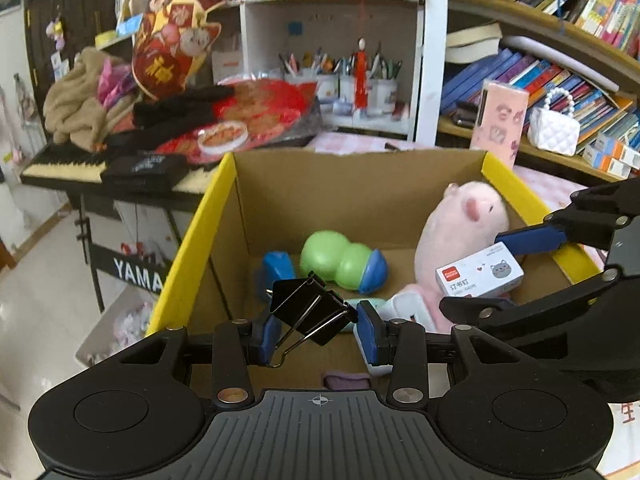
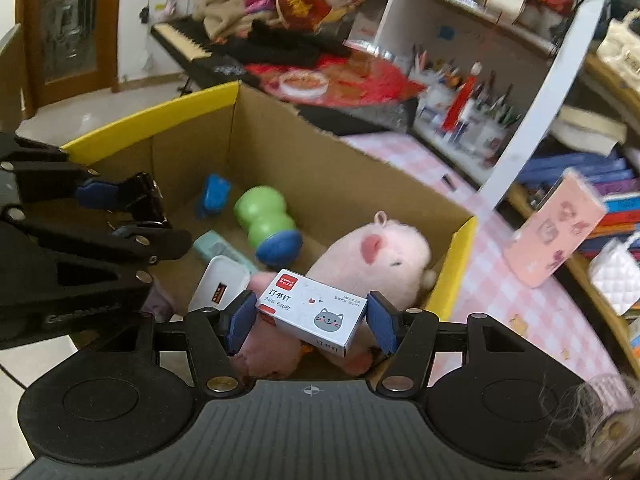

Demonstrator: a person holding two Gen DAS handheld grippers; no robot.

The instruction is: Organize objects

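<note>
A cardboard box with yellow flaps [image 1: 224, 184] [image 2: 192, 100] holds a pink plush pig [image 1: 460, 224] [image 2: 384, 252], a green and blue toy [image 1: 340, 260] [image 2: 268, 220], a small blue item [image 1: 278, 266] [image 2: 216, 194] and a white charger [image 2: 220, 284]. My left gripper [image 1: 318, 334] [image 2: 116, 210] is shut on a black binder clip [image 1: 312, 308] [image 2: 146, 200] over the box's near left part. My right gripper [image 2: 312, 322] [image 1: 500, 268] is shut on a white staples box with a cat picture [image 2: 312, 312] [image 1: 480, 274], held over the pig.
The box sits on a pink checked tablecloth [image 2: 500, 280]. A keyboard piled with clothes and red packets [image 1: 80, 168] stands to the left. Shelves with pen cups [image 1: 344, 80] and books [image 1: 560, 80] are behind. A pink box [image 2: 556, 228] and white purse [image 1: 554, 128] stand at right.
</note>
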